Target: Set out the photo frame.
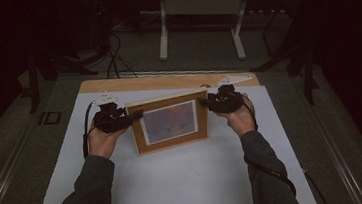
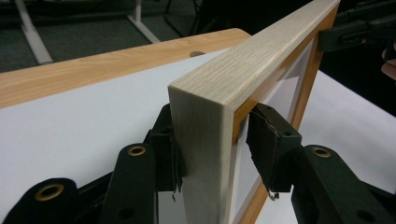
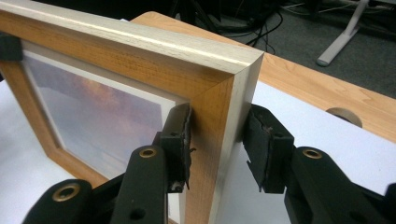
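Rect. wood-grain picture frame (image 1: 170,122) stands upright mid white sheet (image 1: 176,183). Left gripper (image 2: 212,147): jaws straddle its pale edge, one pad touching, other w/ a gap, so loose. Right gripper (image 3: 217,144): same, not clamped.

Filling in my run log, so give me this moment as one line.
picture frame: upright on white sheet | left gripper: open, astride one side edge | right gripper: open, astride opposite edge

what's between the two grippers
The picture frame stands upright between them on the white sheet, seen in the high view: the left gripper is at its left edge, the right gripper at its right edge.
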